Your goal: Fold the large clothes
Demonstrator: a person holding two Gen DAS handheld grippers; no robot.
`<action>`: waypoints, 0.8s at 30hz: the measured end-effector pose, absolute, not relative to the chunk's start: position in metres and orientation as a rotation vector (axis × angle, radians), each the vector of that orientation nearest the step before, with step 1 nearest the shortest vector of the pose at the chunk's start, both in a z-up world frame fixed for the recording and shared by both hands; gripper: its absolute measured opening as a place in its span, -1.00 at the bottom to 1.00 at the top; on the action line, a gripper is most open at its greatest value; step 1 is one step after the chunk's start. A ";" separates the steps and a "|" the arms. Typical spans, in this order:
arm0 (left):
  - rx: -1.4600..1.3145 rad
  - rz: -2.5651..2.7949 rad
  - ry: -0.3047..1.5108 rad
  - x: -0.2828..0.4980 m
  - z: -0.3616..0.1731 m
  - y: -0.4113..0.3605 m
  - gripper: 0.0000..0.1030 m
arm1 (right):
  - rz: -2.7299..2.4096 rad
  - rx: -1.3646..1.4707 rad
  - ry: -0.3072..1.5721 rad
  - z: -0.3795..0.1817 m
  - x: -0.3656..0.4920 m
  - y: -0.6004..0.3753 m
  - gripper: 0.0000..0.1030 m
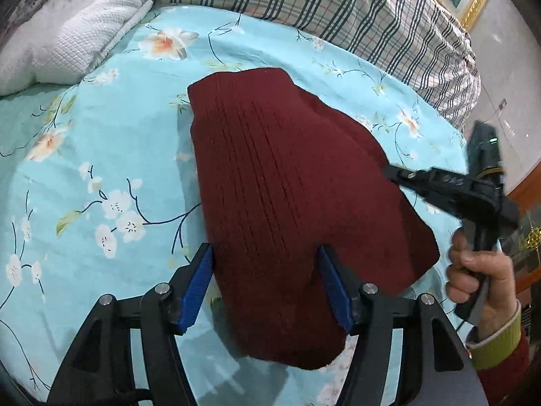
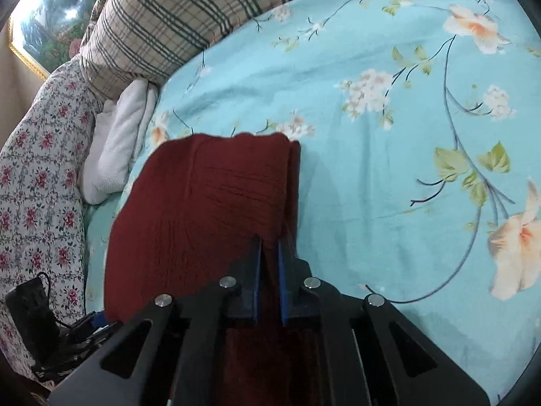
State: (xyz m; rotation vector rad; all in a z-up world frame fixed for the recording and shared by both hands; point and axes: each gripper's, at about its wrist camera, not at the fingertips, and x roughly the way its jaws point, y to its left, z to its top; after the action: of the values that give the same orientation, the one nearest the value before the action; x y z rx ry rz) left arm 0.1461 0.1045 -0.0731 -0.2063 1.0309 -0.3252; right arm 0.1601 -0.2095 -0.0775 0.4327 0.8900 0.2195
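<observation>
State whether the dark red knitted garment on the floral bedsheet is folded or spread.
Folded: the dark red knitted garment forms a compact shape, with stacked layers along its edge where the right gripper pinches it.

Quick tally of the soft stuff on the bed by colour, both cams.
Dark red: 1, the sweater, folded, on the sheet
White: 1, the towel
Plaid: 1, the quilt
Red-flower print: 1, the pillow
Light blue floral: 1, the sheet
Total: 5
</observation>
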 end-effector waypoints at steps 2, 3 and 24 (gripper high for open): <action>-0.201 -0.325 1.030 0.147 -0.075 0.104 0.23 | 0.211 0.396 0.802 -0.054 0.146 -0.207 -0.81; -0.193 -0.323 1.029 0.147 -0.075 0.104 0.23 | 0.239 0.379 0.764 -0.044 0.140 -0.203 -0.81; -0.224 -0.348 1.037 0.144 -0.090 0.100 0.39 | 0.238 0.323 0.902 -0.085 0.139 -0.188 -0.78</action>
State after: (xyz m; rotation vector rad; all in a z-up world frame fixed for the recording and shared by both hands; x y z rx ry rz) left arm 0.1438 0.1002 -0.0899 -0.2244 1.0366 -0.3482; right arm 0.1394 -0.1878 -0.0849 0.3231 0.9022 0.2380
